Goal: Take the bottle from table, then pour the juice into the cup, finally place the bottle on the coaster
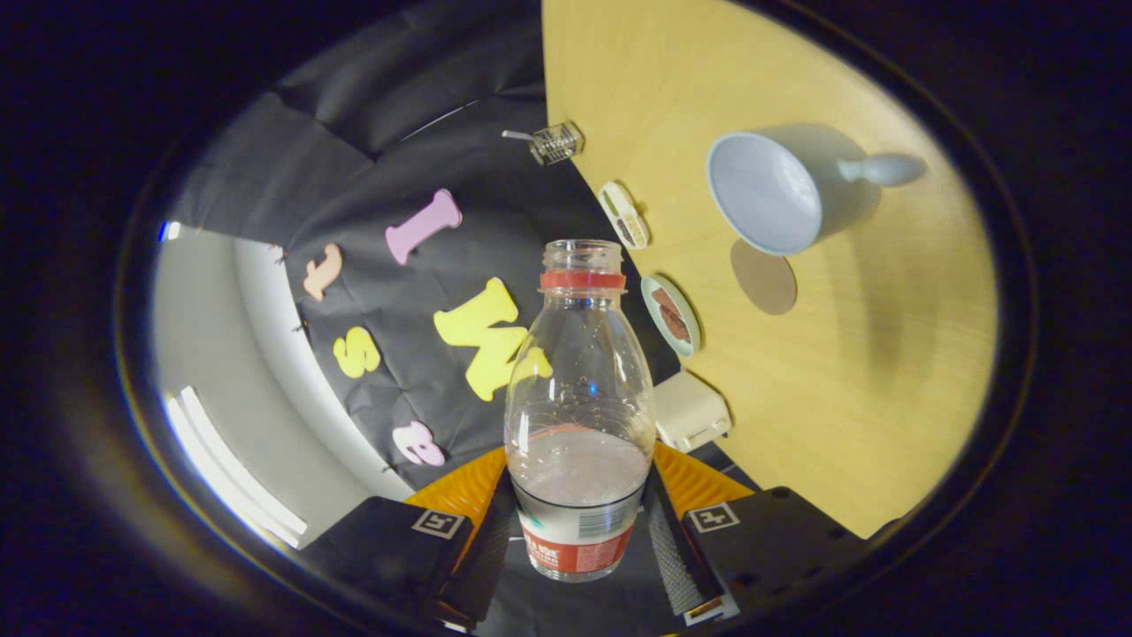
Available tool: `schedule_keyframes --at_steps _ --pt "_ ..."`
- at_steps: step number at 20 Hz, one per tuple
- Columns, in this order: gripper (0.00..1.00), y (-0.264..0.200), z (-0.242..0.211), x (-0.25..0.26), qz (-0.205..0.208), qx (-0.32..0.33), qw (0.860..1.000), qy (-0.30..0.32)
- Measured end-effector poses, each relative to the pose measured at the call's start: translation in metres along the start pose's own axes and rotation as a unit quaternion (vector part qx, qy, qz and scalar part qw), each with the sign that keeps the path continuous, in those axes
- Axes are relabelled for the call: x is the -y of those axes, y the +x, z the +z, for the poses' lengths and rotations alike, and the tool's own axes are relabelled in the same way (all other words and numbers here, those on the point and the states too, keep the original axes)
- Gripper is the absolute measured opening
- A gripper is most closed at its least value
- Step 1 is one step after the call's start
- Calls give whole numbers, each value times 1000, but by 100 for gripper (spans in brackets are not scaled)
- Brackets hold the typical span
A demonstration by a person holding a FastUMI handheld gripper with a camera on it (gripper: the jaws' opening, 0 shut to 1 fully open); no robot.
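A clear plastic bottle (579, 389) with a red neck ring, no cap and a red-and-white label stands between my fingers, and my gripper (579, 540) is shut on its lower part. A little pale juice lies in its lower third. The whole view is rolled, so the wooden table (849, 425) stands like a wall to the right of the bottle. On it, beyond the bottle's neck, sits a pale blue cup (769, 190) with a handle, its mouth facing me. A round brown coaster (764, 278) lies just beside the cup, nearer the bottle.
Along the table's edge by the black cloth are a small clear box (557, 142), a white oblong item (623, 215), a round dish with something brown (671, 315) and a white boxy object (690, 412).
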State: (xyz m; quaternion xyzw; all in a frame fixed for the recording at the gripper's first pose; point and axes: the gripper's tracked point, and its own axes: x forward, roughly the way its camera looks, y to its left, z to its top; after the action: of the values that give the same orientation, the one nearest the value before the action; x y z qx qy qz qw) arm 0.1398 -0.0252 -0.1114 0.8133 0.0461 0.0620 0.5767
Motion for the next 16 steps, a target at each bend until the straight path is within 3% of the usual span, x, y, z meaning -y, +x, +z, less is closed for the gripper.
schedule_keyframes --at_steps 3,7,9,13,16 --pt "77 -1 1 -13 -10 17 990 -143" --pt "77 -5 1 -42 15 42 952 -302" --pt "77 -6 4 -53 14 54 924 -379" --pt "77 -15 7 -77 16 79 843 -532" --pt "77 -20 11 -96 30 106 790 -603"
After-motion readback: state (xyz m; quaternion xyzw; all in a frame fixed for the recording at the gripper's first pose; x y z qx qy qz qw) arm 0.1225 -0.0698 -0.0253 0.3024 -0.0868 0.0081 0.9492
